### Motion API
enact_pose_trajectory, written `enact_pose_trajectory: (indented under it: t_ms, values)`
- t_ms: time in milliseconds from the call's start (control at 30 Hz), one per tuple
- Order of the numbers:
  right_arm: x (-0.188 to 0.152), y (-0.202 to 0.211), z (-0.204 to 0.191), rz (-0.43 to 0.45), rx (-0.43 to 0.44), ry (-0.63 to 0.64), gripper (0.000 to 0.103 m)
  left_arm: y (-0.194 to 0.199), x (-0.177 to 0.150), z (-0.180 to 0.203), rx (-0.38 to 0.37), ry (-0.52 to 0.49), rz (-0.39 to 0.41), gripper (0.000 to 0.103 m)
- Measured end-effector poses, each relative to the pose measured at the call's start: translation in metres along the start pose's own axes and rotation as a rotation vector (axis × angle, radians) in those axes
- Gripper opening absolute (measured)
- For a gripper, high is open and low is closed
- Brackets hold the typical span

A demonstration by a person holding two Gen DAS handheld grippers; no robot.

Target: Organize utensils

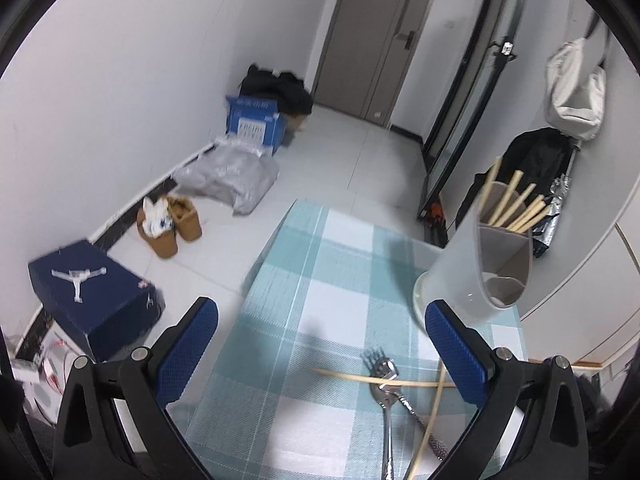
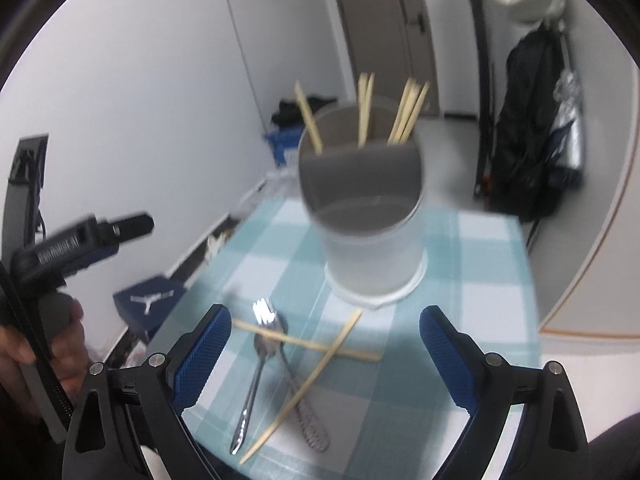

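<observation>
Right gripper (image 2: 325, 354) open, empty, low centre, aimed at crossed chopsticks (image 2: 310, 344) over fork (image 2: 256, 364) and spoon (image 2: 298, 392) on checked cloth (image 2: 472, 300). Divided holder (image 2: 362, 208) behind, centre frame, already holds chopsticks. Left gripper (image 1: 322, 354) open, empty too.

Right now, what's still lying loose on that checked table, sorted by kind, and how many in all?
Wooden chopsticks lying crossed on the cloth: 2
Metal fork: 1
Metal spoon with a textured handle: 1
Total: 4 loose utensils. More chopsticks already stand in the grey holder; those are not counted here.
</observation>
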State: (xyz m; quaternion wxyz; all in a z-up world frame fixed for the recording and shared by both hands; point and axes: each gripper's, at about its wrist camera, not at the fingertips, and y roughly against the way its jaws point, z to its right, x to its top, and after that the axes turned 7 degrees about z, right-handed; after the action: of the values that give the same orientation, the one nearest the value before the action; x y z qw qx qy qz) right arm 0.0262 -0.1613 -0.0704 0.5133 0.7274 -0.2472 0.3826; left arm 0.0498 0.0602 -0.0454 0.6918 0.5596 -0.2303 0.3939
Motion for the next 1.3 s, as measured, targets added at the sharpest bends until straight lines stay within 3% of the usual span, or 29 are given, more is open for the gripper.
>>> enact_pose_trajectory:
  t_ms: [167, 333, 533, 600, 667, 767, 933, 1133, 1300]
  values:
    - [-0.014, -0.036, -0.004, -0.148, 0.019, -0.019, 0.095, -0.009, 0.002, -0.012, -0.001, 0.079, -0.068, 0.102]
    - [-0.028, -0.065, -0.001, -0.249, 0.003, -0.034, 0.082, -0.01, 0.006, -0.018, -0.001, 0.116, -0.091, 0.102]
    - [-0.026, -0.084, 0.012, -0.268, -0.015, -0.073, 0.071, -0.014, 0.009, -0.021, -0.026, 0.154, -0.09, 0.102]
    - [-0.023, -0.092, 0.018, -0.284, -0.019, -0.107, 0.06, -0.017, 0.01, -0.02, -0.022, 0.153, -0.089, 0.102]
    - [-0.02, -0.1, 0.026, -0.297, -0.022, -0.152, 0.058, -0.018, 0.011, -0.021, -0.019, 0.155, -0.095, 0.102]
    - [-0.018, -0.108, 0.033, -0.309, -0.029, -0.194, 0.047, -0.02, 0.012, -0.024, -0.021, 0.162, -0.102, 0.102]
    - [-0.011, -0.116, 0.037, -0.31, -0.053, -0.196, 0.044, -0.022, 0.012, -0.026, -0.017, 0.166, -0.119, 0.102]
    - [-0.008, -0.118, 0.039, -0.315, -0.08, -0.208, 0.031, -0.026, 0.01, -0.024, -0.014, 0.156, -0.139, 0.102]
    - [-0.01, -0.118, 0.044, -0.318, -0.094, -0.222, 0.009, -0.026, 0.009, -0.021, -0.029, 0.133, -0.154, 0.102]
